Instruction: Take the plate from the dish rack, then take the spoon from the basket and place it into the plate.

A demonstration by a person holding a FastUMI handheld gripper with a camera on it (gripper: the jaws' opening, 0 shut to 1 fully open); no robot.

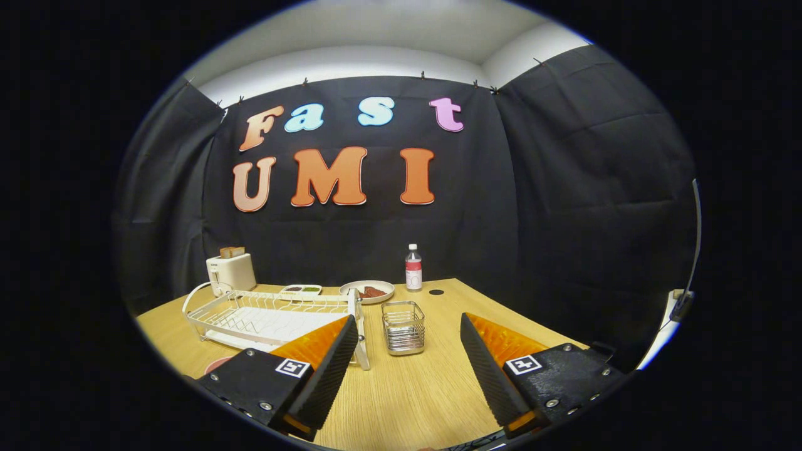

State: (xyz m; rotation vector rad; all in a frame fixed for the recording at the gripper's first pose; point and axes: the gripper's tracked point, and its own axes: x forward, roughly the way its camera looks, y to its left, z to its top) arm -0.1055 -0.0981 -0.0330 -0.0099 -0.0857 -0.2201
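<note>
Wooden bench: tongs gape empty before the basket; dish rack beside it risks a knock.

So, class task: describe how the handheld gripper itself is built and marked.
The gripper has two wedge-shaped fingers with ribbed inner faces. Each sits on a black block fastened with small silver screws and carrying a square black-and-white marker tag.

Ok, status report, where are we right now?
Gripper open, holding nothing. Wire basket just ahead between the fingers, dish rack beside it. Table between them bare.
</note>
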